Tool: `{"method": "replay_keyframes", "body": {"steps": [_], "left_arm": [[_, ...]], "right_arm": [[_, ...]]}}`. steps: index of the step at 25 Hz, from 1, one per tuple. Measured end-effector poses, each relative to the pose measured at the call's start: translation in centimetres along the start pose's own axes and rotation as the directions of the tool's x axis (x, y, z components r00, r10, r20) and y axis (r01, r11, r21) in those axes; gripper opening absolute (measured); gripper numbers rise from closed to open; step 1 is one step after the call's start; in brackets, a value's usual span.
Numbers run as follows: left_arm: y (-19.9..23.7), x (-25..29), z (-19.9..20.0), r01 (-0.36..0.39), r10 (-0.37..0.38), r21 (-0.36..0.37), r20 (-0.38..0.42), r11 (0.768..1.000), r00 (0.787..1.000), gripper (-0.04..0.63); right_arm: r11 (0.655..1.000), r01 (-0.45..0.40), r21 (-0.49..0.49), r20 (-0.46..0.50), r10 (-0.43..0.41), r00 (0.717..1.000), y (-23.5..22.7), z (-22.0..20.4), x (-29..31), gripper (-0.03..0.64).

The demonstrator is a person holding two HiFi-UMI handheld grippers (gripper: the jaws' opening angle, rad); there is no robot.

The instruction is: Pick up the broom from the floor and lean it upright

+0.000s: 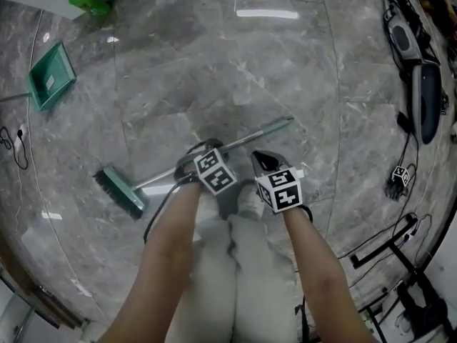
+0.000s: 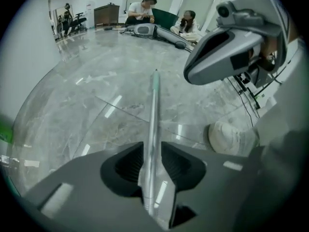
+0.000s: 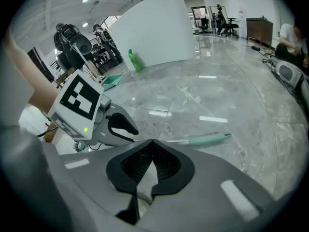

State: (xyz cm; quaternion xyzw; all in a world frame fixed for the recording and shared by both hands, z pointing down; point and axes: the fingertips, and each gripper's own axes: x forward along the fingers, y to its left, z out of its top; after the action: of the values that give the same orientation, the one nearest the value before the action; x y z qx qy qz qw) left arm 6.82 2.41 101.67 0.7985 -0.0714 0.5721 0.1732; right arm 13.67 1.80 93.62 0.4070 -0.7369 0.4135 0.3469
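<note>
Down on the floor (image 1: 214, 63) the broom (image 1: 120, 190) lies flat; your left gripper (image 2: 153, 148) straddles its handle (image 2: 154, 100), jaws closing but not yet pressing, ready to lift. Your right gripper (image 3: 152, 144) hangs alongside, jaws together and empty, likely to steady it.

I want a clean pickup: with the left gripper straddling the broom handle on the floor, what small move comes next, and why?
Probably finish closing the left gripper on the broom handle before lifting. Its jaws are closing with the handle between them, and it lies flat on the floor, so lifting sooner could let it slip.
</note>
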Motion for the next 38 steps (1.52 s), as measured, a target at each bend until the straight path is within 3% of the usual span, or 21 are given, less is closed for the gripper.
{"method": "replay_keyframes", "body": {"steps": [4, 10, 15, 19, 25, 30, 35, 38], "left_arm": [[-0.2, 1.9, -1.0, 0.002, 0.001, 0.082, -0.040, 0.997, 0.999, 0.101], [0.1, 3.0, -1.3, -0.037, 0.040, 0.099, -0.031, 0.994, 0.999, 0.084], [1.4, 1.8, -0.4, -0.060, 0.059, 0.053, 0.018, 0.997, 0.998, 0.080], [2.9, -1.8, 2.0, -0.101, 0.099, 0.014, 0.113, 0.995, 0.989, 0.080], [5.2, -10.4, 4.5, -0.187, 0.199, -0.070, 0.256, 0.980, 0.946, 0.078], [6.3, -17.8, 4.4, -0.229, 0.268, -0.147, 0.350, 0.962, 0.898, 0.078], [7.4, -24.5, 3.8, -0.282, 0.351, -0.222, 0.398, 0.933, 0.848, 0.078], [9.2, -28.4, 3.4, -0.320, 0.422, -0.298, 0.405, 0.899, 0.811, 0.075]], "right_arm": [[1.000, 0.007, 0.015, -0.010, -0.007, 1.000, -0.7, 0.3, 1.9, 0.002], [1.000, -0.011, -0.021, -0.004, 0.011, 1.000, -0.9, 1.4, 2.9, 0.002], [1.000, -0.011, -0.026, -0.005, 0.011, 1.000, -1.1, 1.7, 2.2, 0.002], [0.999, -0.013, -0.039, -0.003, 0.013, 1.000, -0.5, 2.2, 0.1, 0.002], [0.999, -0.026, -0.047, 0.064, 0.029, 0.998, 1.8, 5.6, -4.7, 0.002], [0.997, -0.037, -0.064, 0.128, 0.045, 0.991, 4.6, 9.9, -8.8, 0.002], [0.991, -0.072, -0.112, 0.153, 0.088, 0.984, 8.6, 13.6, -12.5, 0.002], [0.985, -0.094, -0.145, 0.180, 0.119, 0.976, 11.1, 16.7, -14.0, 0.002]]}}
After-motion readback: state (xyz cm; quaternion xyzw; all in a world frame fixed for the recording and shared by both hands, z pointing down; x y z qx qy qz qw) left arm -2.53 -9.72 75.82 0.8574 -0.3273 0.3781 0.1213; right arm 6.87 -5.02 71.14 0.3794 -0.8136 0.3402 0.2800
